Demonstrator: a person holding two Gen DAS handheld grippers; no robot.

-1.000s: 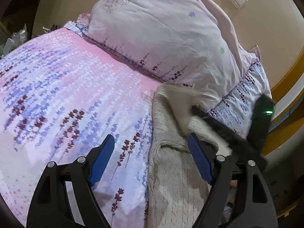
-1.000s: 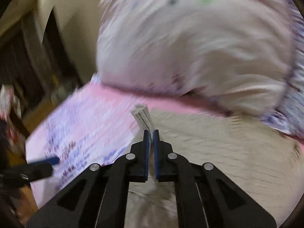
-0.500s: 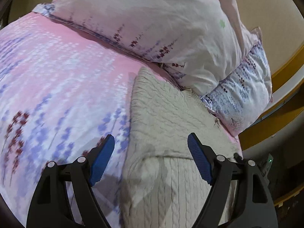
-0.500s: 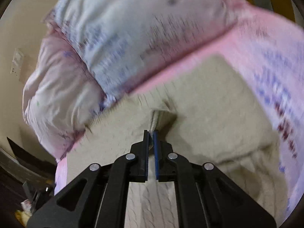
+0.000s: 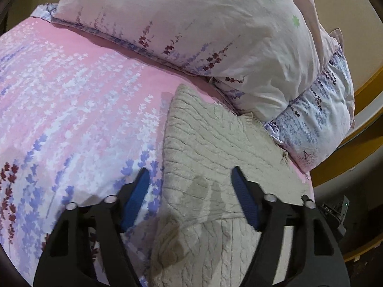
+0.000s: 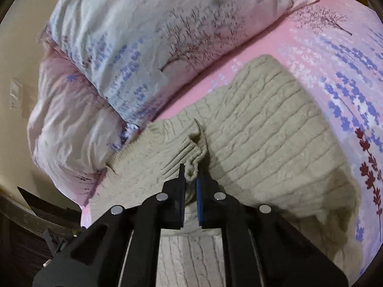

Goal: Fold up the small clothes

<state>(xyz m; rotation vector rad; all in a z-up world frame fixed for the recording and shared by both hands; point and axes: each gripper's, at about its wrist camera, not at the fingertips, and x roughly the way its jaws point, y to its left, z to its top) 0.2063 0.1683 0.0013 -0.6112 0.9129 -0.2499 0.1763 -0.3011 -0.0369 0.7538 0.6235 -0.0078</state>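
A beige cable-knit sweater [image 5: 210,143] lies partly folded on the pink floral bedsheet [image 5: 71,83], close to the pillows. My left gripper [image 5: 190,189] is open and empty, hovering just above the sweater's near part. In the right wrist view the same sweater [image 6: 275,131] spreads ahead, with a ribbed cuff edge [image 6: 194,165] bunched up. My right gripper [image 6: 190,179] is shut on that cuff edge, low over the sweater's body. The rest of the sleeve is hidden under the fold.
Two stacked pillows [image 5: 215,24] sit behind the sweater, also in the right wrist view [image 6: 131,35]. The bed edge and a yellow wooden frame [image 5: 363,91] run at the right. A wall switch [image 6: 15,93] is on the beige wall.
My right gripper carried the cuff across and down onto the sweater's body, folding the sleeve over. My left gripper moved forward over the sweater and stayed open.
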